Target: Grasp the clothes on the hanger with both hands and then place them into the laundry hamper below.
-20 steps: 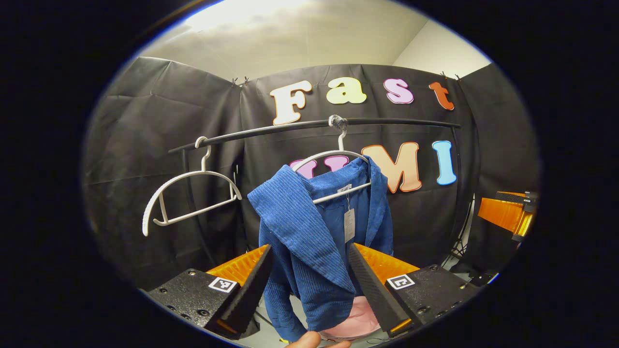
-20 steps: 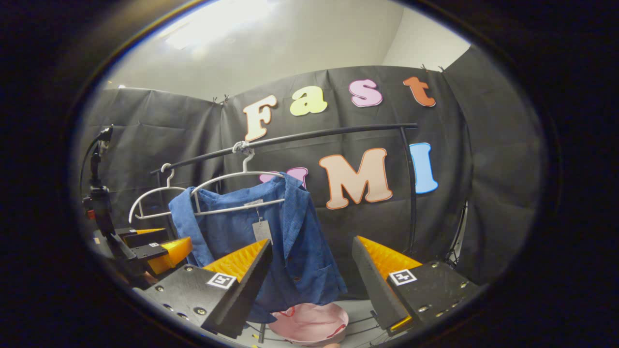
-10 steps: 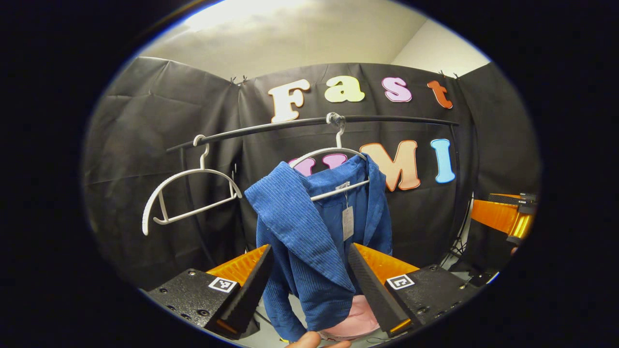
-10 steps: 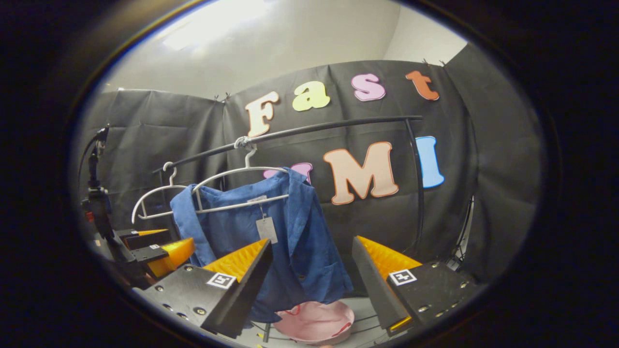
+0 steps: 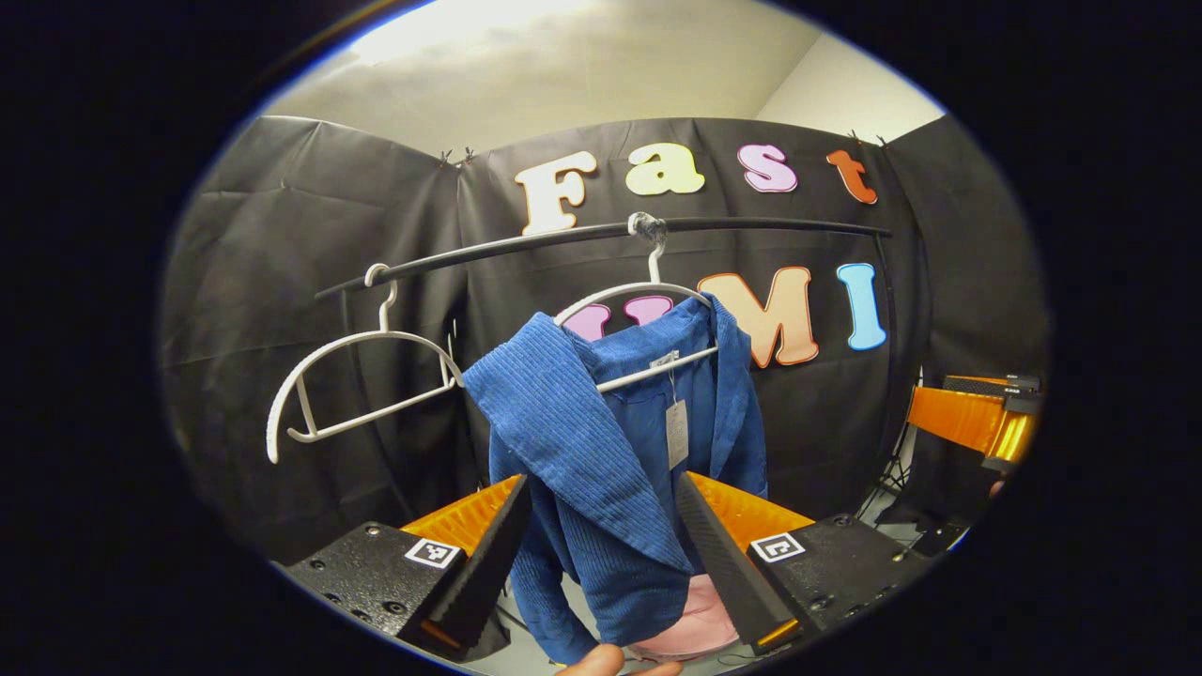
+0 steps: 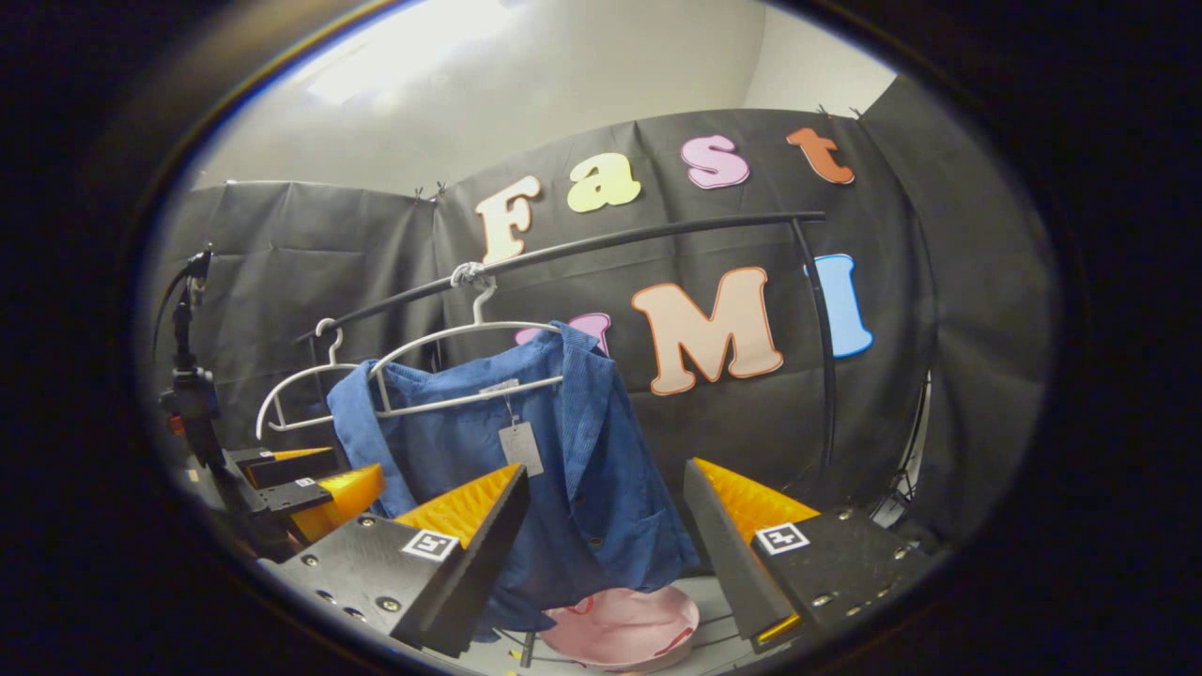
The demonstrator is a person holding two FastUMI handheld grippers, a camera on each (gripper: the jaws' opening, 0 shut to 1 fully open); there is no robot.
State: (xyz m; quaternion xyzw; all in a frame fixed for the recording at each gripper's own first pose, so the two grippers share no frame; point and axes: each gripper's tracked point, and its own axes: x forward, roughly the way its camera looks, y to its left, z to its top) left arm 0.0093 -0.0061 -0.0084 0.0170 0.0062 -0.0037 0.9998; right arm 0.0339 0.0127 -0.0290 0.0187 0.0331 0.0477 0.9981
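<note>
Now both tools, left (image 5: 601, 545) and right (image 6: 601, 545), gape empty before the blue jacket (image 5: 610, 451) hanging on its hanger (image 5: 639, 300) above the pink hamper (image 6: 624, 629), so each must next close on cloth.

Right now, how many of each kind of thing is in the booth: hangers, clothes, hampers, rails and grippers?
Hangers: 2, an empty hanger and a hanger with clothing
Clothes: 1, a blue jacket
Hampers: 1, a pink hamper
Rails: 1, a black rail
Grippers: 2, the left gripper and the right gripper
Total: 7
</note>
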